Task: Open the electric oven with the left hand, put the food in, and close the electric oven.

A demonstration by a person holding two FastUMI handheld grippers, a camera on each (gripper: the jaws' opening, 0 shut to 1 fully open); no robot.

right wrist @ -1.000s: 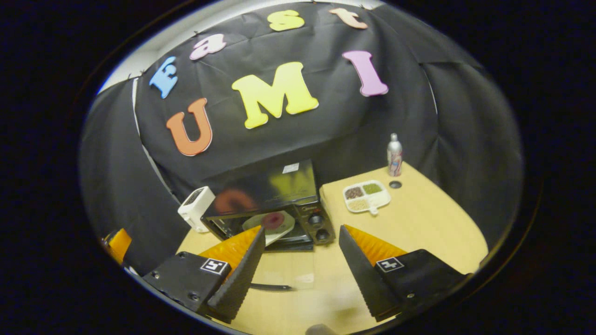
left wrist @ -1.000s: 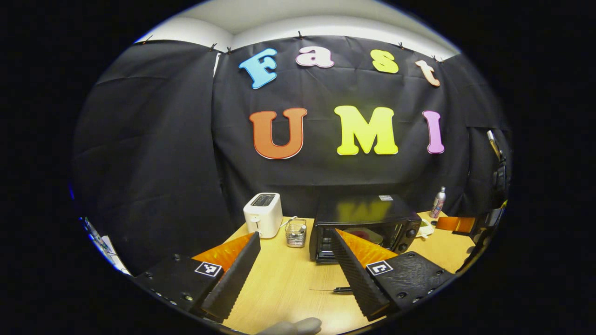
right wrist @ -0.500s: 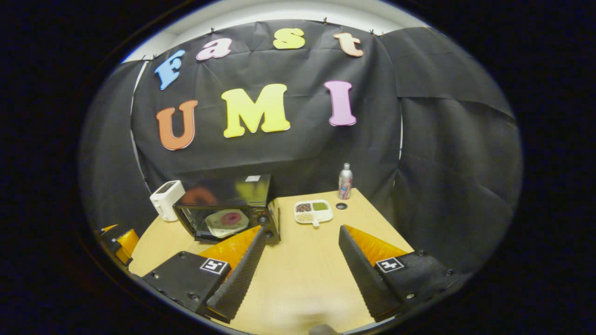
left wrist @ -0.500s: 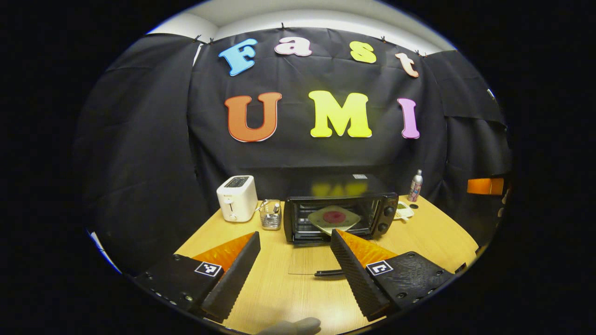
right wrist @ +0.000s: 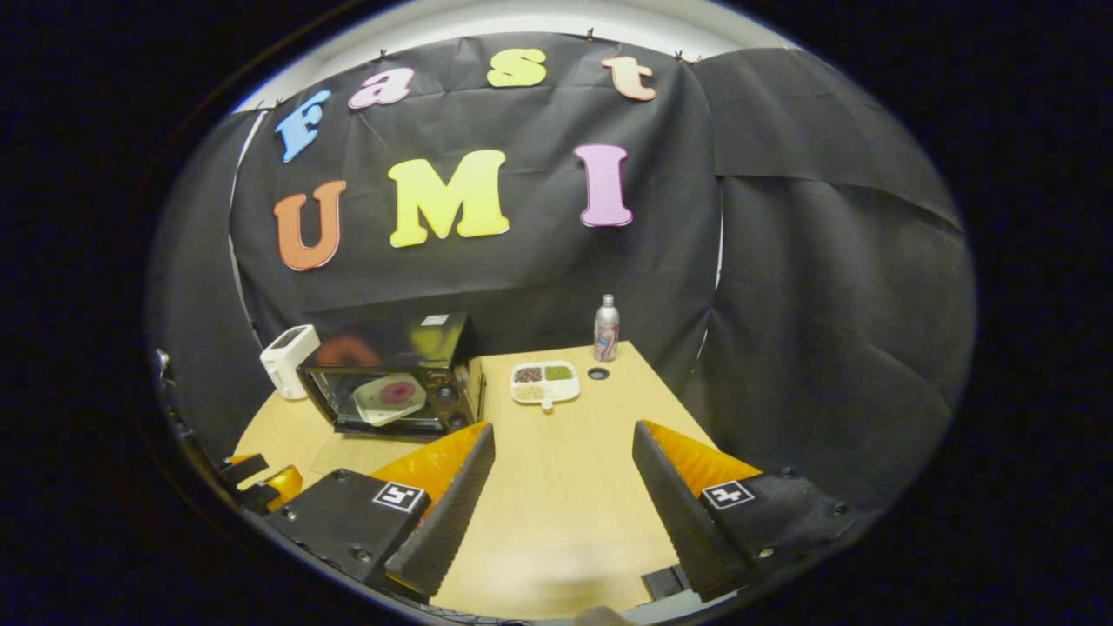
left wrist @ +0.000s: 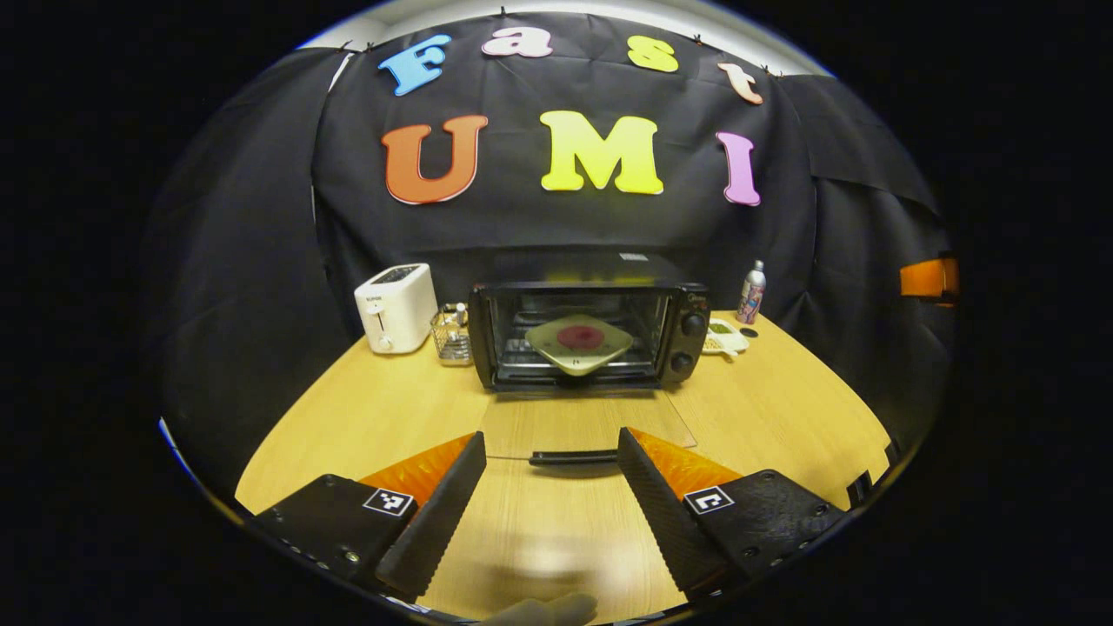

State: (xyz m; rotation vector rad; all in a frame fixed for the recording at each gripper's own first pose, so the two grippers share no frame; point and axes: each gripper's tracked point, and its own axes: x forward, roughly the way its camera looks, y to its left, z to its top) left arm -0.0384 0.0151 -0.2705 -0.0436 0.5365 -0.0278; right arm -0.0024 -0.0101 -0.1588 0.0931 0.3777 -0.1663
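Note:
A black electric oven point(left wrist: 587, 330) stands at the back of the wooden table point(left wrist: 391, 409), with its glass door point(left wrist: 584, 423) folded flat down toward me and the door handle point(left wrist: 574, 457) at the front edge. Inside it sits a pale plate point(left wrist: 578, 341) with a dark red round food on top. My left gripper point(left wrist: 551, 445) is open just in front of the handle, holding nothing. In the right gripper view the oven point(right wrist: 387, 374) is at the left with the plate point(right wrist: 389, 397) inside, and my right gripper point(right wrist: 563, 435) is open and empty over the table.
A white toaster point(left wrist: 396, 306) and a small wire basket point(left wrist: 451, 331) stand left of the oven. To its right are a divided tray of grains point(right wrist: 544, 382), a metal bottle point(right wrist: 605, 328) and a small dark cap point(right wrist: 597, 374). The other gripper point(right wrist: 261, 482) shows low left.
Both grippers have drawn back from the oven. The left one swung round to face the open door squarely, with the handle now between its fingertips' lines. The right one turned away rightward.

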